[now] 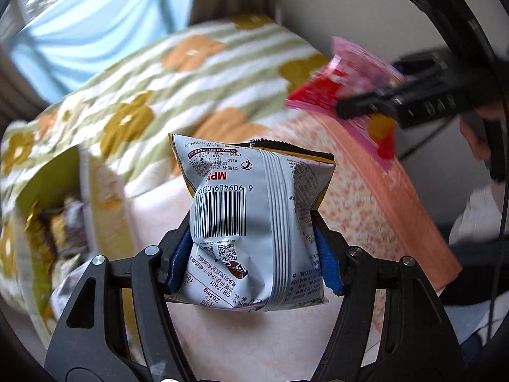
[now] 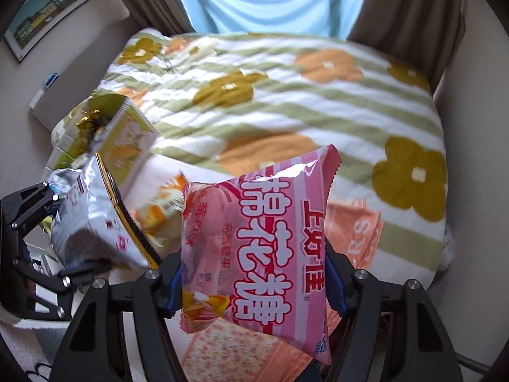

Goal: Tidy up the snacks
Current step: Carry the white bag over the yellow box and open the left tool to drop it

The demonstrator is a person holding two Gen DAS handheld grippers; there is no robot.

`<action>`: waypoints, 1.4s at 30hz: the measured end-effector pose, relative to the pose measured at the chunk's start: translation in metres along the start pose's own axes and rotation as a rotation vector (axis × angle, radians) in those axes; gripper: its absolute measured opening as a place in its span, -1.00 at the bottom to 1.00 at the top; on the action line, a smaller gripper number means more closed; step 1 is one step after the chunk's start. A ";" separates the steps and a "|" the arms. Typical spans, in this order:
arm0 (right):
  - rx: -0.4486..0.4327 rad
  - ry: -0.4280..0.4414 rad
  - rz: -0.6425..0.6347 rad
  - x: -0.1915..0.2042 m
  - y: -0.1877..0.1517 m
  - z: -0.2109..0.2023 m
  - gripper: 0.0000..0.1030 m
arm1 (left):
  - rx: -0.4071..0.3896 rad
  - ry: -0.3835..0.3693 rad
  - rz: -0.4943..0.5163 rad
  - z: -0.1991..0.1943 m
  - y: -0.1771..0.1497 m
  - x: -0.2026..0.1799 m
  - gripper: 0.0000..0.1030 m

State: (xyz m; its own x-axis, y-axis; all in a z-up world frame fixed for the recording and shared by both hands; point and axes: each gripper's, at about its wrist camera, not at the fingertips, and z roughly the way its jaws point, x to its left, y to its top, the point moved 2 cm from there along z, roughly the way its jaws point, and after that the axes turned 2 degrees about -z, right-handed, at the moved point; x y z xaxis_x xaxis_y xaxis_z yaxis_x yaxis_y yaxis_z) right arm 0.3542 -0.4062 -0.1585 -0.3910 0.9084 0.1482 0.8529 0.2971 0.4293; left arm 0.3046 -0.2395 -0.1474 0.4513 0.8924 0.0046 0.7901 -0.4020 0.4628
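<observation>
My left gripper [image 1: 254, 248] is shut on a silver snack bag [image 1: 254, 216] with a barcode, held above the bed. The same bag [image 2: 92, 222] and the left gripper [image 2: 66, 235] show at the left of the right wrist view. My right gripper [image 2: 254, 277] is shut on a pink marshmallow bag [image 2: 264, 238] with red Chinese lettering. That pink bag [image 1: 346, 79] and the right gripper [image 1: 359, 108] show at the upper right of the left wrist view. A yellow-green box [image 1: 63, 197] stands open at the left with snack packs inside; it also shows in the right wrist view [image 2: 124, 140].
A striped blanket with orange and mustard flowers [image 2: 286, 95] covers the bed. An orange-pink patterned box [image 1: 381, 203] lies below the right gripper, also in the right wrist view [image 2: 353, 232]. An orange-white snack pack [image 2: 162, 210] lies between the boxes. Curtains [image 2: 270, 0] hang behind.
</observation>
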 end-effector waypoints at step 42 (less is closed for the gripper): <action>-0.115 0.018 0.065 0.323 0.103 0.053 0.27 | 0.030 0.035 -0.269 -0.068 -0.151 0.320 0.24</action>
State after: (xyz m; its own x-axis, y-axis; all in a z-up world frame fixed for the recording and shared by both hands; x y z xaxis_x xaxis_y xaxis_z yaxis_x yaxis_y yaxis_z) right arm 0.3343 -0.0670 -0.1136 -0.3435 0.9188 0.1943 0.8316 0.2014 0.5176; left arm 0.3014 0.1210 -0.1560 0.2093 0.9743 -0.0835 0.8920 -0.1552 0.4246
